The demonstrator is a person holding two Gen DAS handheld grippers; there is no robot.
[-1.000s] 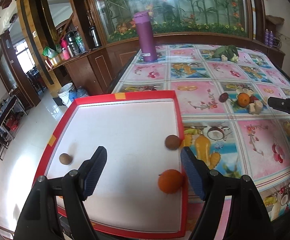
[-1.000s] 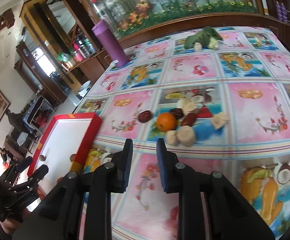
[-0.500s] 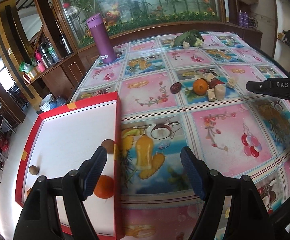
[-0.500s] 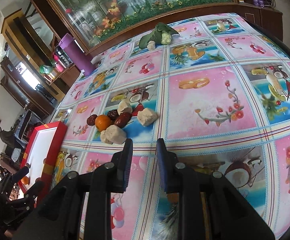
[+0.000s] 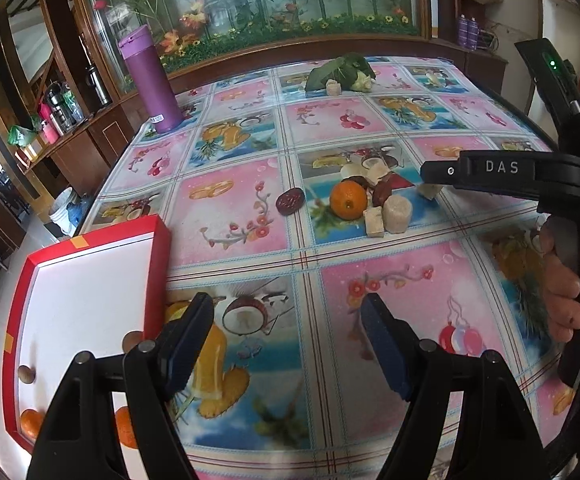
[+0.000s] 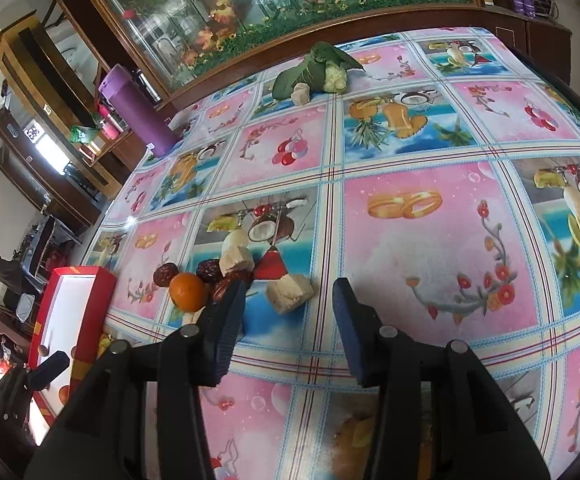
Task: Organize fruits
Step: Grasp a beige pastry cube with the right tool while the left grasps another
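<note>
Fruit-print tablecloth point(image 6: 430, 248). Right gripper point(image 6: 288, 312) jaws have just been opening, nothing between them, lower centre near pale chunk point(image 6: 290, 292) beside orange point(image 6: 188, 291): pick likely. Left gripper point(image 5: 288, 336) apart, empty.

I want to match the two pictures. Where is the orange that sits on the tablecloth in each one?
Left wrist view: the orange is right of centre, in the upper half, beside a dark red dried fruit.
Right wrist view: the orange is left of centre, just beyond the left finger of the right tongs.
Shared landmark: the purple bottle stands at the table's far left edge in both.
</note>
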